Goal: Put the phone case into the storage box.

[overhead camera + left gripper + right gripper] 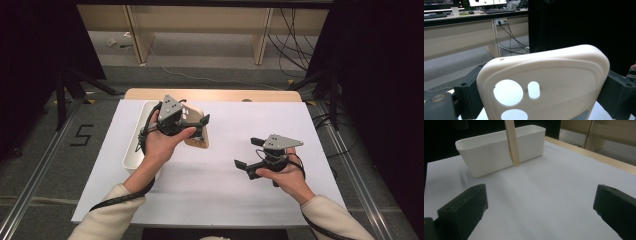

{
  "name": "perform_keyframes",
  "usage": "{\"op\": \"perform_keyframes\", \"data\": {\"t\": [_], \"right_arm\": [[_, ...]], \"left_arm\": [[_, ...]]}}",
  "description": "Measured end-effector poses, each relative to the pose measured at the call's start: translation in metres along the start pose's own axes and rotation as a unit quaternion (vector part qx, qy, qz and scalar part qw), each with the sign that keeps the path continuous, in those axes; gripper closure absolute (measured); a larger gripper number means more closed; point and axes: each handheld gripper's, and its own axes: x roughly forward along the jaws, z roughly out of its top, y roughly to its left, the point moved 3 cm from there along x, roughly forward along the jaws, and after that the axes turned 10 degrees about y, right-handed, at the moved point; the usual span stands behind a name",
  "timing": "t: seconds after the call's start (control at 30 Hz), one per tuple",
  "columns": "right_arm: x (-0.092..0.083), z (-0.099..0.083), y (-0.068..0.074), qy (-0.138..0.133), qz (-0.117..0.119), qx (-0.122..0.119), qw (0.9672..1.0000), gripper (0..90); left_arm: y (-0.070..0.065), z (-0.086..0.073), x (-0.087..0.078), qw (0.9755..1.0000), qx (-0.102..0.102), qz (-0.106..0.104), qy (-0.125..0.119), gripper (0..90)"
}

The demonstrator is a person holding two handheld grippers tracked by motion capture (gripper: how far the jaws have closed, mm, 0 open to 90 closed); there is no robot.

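A cream phone case (pixel 554 72) with round camera cut-outs stands upright between the jaws of my left gripper (pixel 541 100), which press on its two long edges. In the high view the left gripper (pixel 196 127) holds the phone case (pixel 198 140) just right of a white bin (pixel 134 150), its lower end on or just above the white sheet. My right gripper (pixel 247 152) hovers over the sheet at the right, jaws wide apart and pointing left. In the right gripper view the right gripper (pixel 540 210) has nothing between its jaws, and the phone case (pixel 512 142) shows edge-on in front of the bin (pixel 499 155).
A white sheet (pixel 220 185) covers the wooden table (pixel 215 95). The long white bin lies at the sheet's left side. Black curtains, stands and floor cables surround the table, and desks stand beyond it.
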Motion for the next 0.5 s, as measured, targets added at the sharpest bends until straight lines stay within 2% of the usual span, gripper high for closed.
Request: {"op": "perform_keyframes", "data": {"t": [0.5], "right_arm": [[-0.017,-0.012,-0.006,-0.003,-0.010,0.006,0.9999,0.4]], "left_arm": [[0.007,0.003,-0.007,0.9999,-0.004,0.014,0.001,9.7]]}}
